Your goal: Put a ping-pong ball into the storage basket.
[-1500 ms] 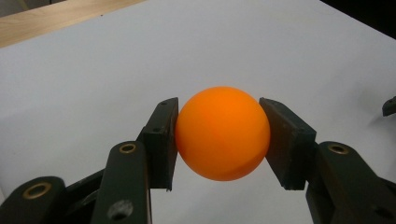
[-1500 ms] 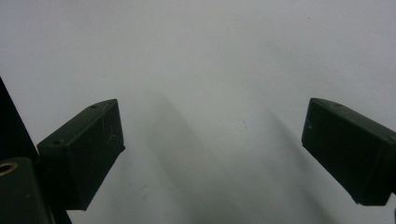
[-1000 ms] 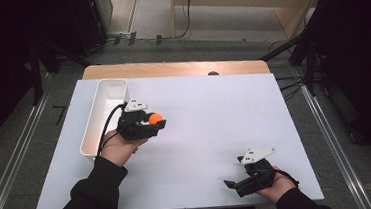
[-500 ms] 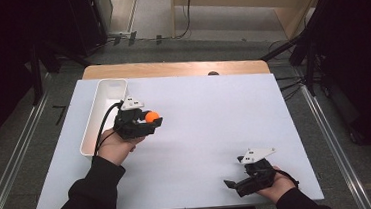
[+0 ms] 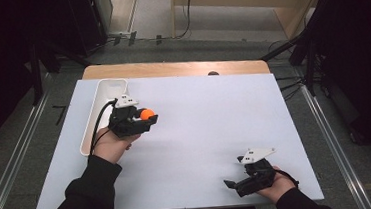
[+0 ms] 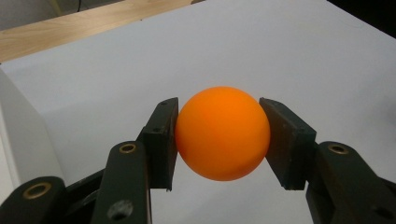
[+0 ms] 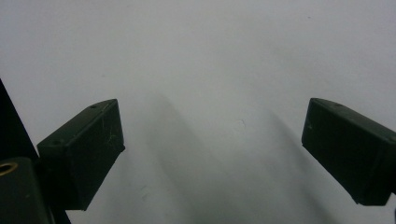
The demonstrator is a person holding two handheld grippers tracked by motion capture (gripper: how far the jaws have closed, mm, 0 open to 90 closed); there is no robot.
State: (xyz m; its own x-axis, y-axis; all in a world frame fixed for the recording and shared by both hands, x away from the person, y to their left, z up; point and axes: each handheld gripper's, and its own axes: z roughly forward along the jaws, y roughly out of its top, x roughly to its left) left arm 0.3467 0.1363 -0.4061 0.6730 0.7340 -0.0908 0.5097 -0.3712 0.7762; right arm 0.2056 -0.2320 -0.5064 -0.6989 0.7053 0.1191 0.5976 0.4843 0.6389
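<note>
Left gripper [image 5: 144,118] — I have its fingers [image 6: 161,135] clenched on the orange ball [image 6: 222,133], one pad pressed to each side. From the high view the ball [image 5: 146,114] sits off the worktop [image 5: 209,117], held in the gripper on the left side, just right of the white tray [image 5: 103,93]. That tray runs near-to-far along the left edge of the white sheet; my left hand [image 5: 109,145] is right beside its near end. In the left gripper view the tray wall shows at the left and a wooden strip [image 6: 79,23] of the worktop at the far edge.

Right gripper [image 5: 236,183] — near right corner of the worktop, lying low, well apart from ball and tray. Its fingers [image 7: 84,151] stand wide, released — plain white surface between them, nothing gripped. Grey three-cornered plate [image 5: 256,154] on top.
</note>
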